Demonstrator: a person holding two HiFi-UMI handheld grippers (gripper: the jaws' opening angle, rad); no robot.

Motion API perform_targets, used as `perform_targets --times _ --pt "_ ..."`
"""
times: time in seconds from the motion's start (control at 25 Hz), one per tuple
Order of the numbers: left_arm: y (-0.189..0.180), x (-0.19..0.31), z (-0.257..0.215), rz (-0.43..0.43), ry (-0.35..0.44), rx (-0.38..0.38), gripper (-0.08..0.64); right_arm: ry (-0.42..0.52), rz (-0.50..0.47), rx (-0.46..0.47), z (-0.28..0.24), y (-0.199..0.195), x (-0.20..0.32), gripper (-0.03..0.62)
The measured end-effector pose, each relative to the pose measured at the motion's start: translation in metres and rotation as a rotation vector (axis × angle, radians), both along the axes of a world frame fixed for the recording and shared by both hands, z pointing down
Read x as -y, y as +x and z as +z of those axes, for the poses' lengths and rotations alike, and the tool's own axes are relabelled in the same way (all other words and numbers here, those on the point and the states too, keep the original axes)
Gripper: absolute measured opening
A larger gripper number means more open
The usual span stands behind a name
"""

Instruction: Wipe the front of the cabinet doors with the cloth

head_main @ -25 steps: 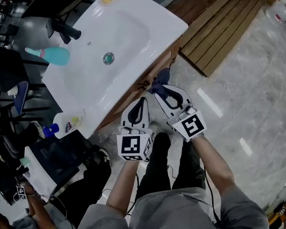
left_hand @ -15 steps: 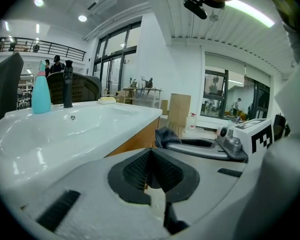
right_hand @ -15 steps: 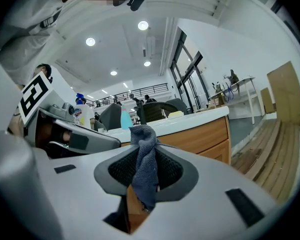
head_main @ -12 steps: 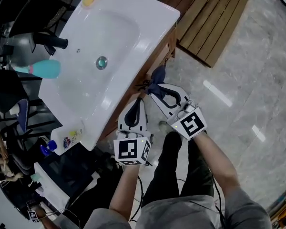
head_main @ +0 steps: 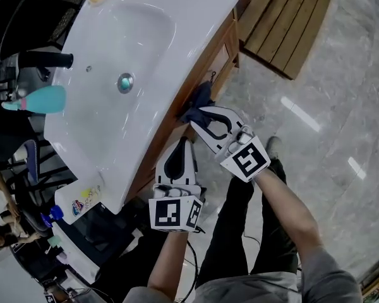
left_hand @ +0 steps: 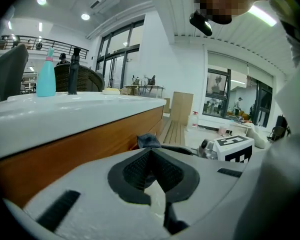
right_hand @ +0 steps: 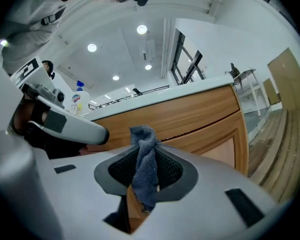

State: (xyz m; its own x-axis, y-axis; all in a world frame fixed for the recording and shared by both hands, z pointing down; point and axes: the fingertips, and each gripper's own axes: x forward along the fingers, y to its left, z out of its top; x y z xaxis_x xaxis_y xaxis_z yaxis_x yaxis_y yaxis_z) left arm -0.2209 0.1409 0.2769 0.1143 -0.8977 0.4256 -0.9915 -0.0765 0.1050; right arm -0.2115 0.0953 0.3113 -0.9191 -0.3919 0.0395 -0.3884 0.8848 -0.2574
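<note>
Cloth [right_hand: 144, 156] clamped tight in right claw [head_main: 199, 113], close against wooden cabinet door [right_hand: 200, 119]; left claw [left_hand: 151, 154] closed together, holding nothing.

left tongs [head_main: 182, 142] and right tongs [head_main: 199, 112] white, black-padded; grey sleeves [head_main: 322, 276].

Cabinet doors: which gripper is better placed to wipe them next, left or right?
Right. The right gripper is shut on the cloth, and the head view shows the cloth close against the wooden cabinet front. The left gripper is shut on nothing and sits further back.
</note>
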Motion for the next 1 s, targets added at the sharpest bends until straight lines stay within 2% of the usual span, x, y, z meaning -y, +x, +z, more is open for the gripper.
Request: perform_targets --times 0.24,0.48,1.0 --pt "0.000 -0.005 0.017 0.011 -0.009 0.002 0.008 -0.018 -0.003 0.040 0.016 -0.014 0.003 0.086" --pt "-0.002 -0.010 0.027 0.010 -0.026 -0.001 0.008 -0.056 0.021 0.123 0.020 -0.023 0.007 0.080" --pt "-0.003 -0.002 0.042 -0.034 -0.052 0.005 0.008 -0.052 0.027 0.107 0.025 -0.018 0.017 0.075"
